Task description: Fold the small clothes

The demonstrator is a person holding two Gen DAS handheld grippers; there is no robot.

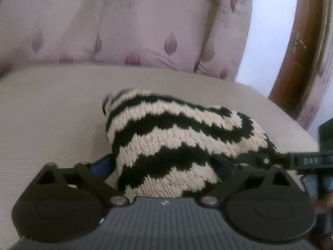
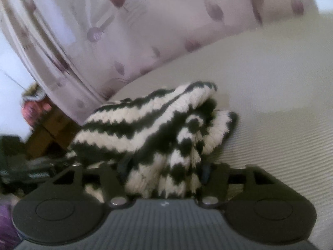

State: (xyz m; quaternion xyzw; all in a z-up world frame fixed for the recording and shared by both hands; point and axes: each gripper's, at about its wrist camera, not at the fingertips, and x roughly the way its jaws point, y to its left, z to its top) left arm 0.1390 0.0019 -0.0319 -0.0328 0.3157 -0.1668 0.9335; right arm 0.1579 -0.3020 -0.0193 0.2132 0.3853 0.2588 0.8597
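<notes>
The left tongs (image 1: pixel 164 162) are wide apart. The striped knit (image 1: pixel 177 137) sits in the gap between the two fingers. The left finger, with its blue pad (image 1: pixel 104 164), is just beside the cloth and does not look as if it squeezes it. The right finger is partly hidden under the cloth.

The right tongs (image 2: pixel 164 166) have a thick bunch of the same knit between their fingers. The cloth fills the whole gap. The picture is blurry there, so it is not clear if the pads press on the cloth or only touch it.

The knit is black and cream, in wavy stripes. It is folded over into a soft heap with a few layers. It lies on the seat (image 1: pixel 52 114), which is pale beige with fine ribs. The heap is near the front of the seat, close to one side edge. The end by the tongs lifts up off the seat a little.

Behind the seat stands the back cushion (image 1: pixel 124 31). It is pale pink with purple leaves on it. Past the side edge there is a brown wooden frame (image 1: pixel 295 52) and a white wall. In the right wrist view a pink thing (image 2: pixel 35 110) shows low beside the seat, too blurry to name.
</notes>
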